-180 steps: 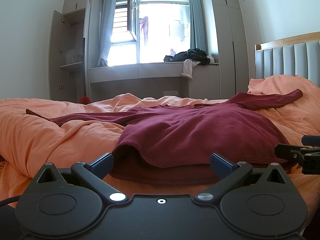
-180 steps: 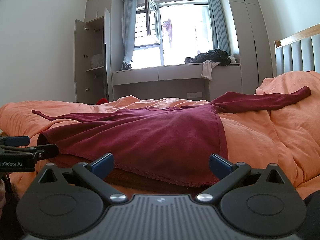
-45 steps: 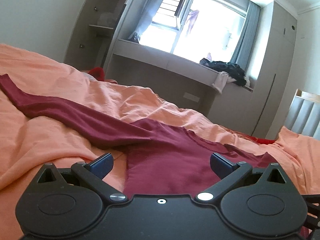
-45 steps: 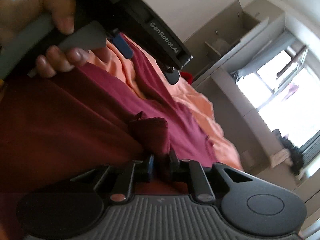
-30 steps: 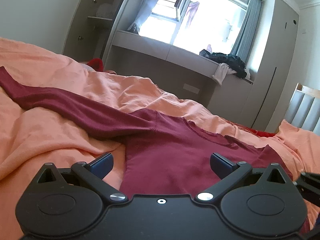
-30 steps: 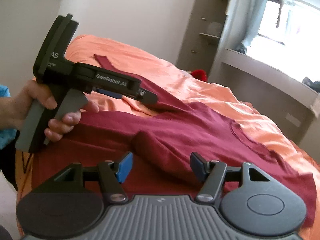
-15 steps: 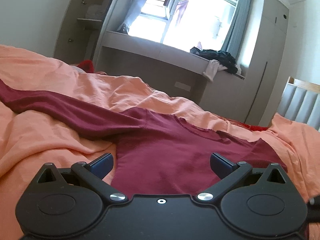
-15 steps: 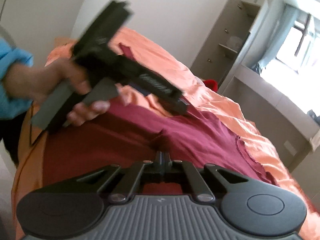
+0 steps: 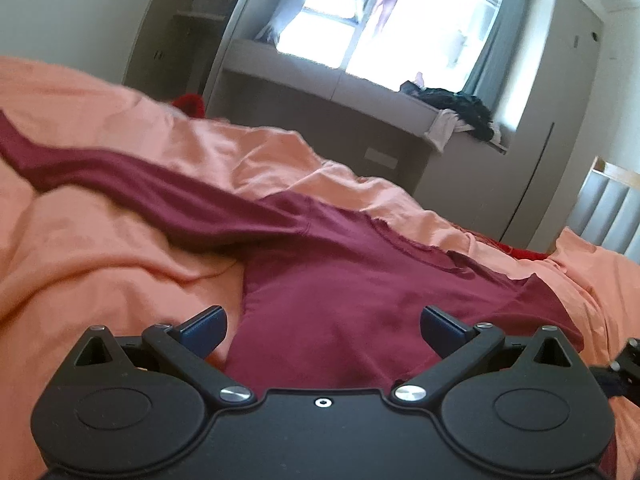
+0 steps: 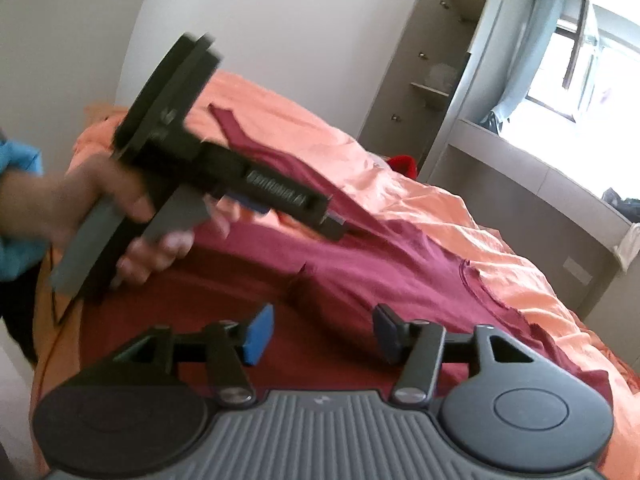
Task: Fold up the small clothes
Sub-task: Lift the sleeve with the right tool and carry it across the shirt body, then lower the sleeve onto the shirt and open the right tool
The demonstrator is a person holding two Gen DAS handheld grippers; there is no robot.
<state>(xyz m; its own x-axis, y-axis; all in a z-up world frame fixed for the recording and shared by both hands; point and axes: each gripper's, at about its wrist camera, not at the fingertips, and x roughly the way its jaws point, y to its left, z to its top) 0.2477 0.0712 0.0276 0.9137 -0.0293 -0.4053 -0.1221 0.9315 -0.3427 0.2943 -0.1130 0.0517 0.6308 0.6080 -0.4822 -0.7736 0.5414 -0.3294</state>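
Note:
A dark red long-sleeved shirt [image 9: 340,280] lies on the orange bed cover [image 9: 100,260], one sleeve [image 9: 140,188] stretched out to the left. The shirt also shows in the right wrist view [image 10: 380,272], with a small raised fold just ahead of the fingers. My left gripper [image 9: 323,326] is open and empty, low over the shirt's body. My right gripper [image 10: 322,334] is open and empty above the shirt. In the right wrist view the left gripper [image 10: 280,200] is held in a hand above the sleeve side.
A window bench [image 9: 360,92] with dark clothes [image 9: 456,104] piled on it lies beyond the bed. An open wardrobe [image 10: 436,64] stands by the wall. A padded headboard [image 9: 612,204] is at the right. Something red [image 10: 402,162] lies past the bed's far edge.
My right gripper was shut on a fold of the shirt half a second ago; it has opened and let it go. The left gripper has tilted a little over the shirt.

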